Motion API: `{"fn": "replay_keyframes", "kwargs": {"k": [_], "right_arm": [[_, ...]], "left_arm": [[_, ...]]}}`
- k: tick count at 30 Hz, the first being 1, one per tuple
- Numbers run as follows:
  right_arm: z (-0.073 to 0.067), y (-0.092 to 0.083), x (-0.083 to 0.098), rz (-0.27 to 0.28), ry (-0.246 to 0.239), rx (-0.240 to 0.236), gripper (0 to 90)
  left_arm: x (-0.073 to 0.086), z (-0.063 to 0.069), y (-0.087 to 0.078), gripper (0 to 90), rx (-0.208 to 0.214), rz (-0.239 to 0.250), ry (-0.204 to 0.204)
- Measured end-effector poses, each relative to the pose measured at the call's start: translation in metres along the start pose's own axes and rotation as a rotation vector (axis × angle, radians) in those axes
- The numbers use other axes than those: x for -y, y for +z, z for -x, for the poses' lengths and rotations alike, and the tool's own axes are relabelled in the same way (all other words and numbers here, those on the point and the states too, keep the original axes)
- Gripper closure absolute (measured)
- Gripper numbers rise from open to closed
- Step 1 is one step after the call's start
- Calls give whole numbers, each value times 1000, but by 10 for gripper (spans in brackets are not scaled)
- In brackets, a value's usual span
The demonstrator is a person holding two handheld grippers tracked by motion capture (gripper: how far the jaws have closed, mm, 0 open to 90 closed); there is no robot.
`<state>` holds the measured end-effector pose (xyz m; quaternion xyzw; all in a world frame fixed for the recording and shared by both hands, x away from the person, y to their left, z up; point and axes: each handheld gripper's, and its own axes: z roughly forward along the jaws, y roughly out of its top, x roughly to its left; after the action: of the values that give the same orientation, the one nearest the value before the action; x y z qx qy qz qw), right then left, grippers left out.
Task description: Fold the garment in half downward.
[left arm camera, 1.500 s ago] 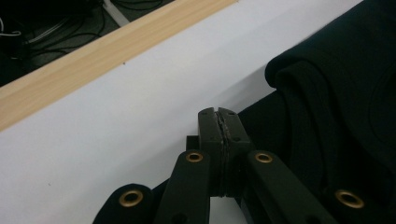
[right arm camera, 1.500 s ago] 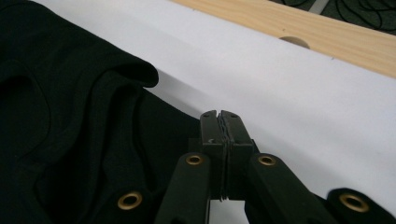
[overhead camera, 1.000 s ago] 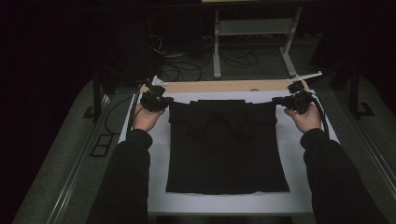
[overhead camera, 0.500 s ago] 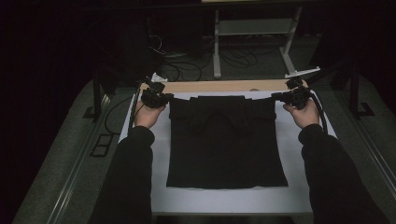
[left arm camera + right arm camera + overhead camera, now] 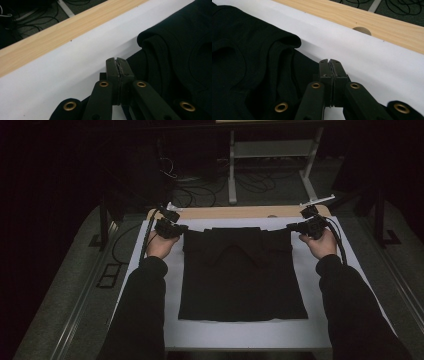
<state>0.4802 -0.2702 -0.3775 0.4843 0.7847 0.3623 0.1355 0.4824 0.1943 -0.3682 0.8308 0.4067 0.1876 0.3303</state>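
both hands moved little | black garment between left claw and right claw | both closed, empty

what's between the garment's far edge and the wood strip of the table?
Bare white sheet between the black garment and the wood strip, in the high view.

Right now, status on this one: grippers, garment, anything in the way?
Left gripper and right gripper both shut, at the top corners of the black garment. Garment folded, flat on the white sheet. Nothing in the way.
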Motion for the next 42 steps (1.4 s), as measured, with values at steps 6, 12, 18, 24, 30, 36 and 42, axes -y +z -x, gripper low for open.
{"fn": "replay_keyframes", "kwargs": {"k": [6,12,18,24,30,36,42], "right_arm": [[1,7,3,-32,-2,-7,873],[0,12,5,-49,-4,-15,869],[0,19,9,-63,3,-14,868],[-1,30,13,-77,8,-14,800],[-4,33,14,-73,4,-3,724],[-8,28,12,-43,-10,40,531],[-11,25,11,-19,5,22,366]], "left_arm": [[7,2,8,883,6,-17,-4],[12,0,11,882,10,-18,-17],[17,-1,17,877,19,-27,-29],[24,-3,25,848,49,-28,-79],[28,-3,28,722,50,-53,-79],[29,-6,22,577,54,-47,-103],[27,-6,11,433,77,-20,-112]]}}
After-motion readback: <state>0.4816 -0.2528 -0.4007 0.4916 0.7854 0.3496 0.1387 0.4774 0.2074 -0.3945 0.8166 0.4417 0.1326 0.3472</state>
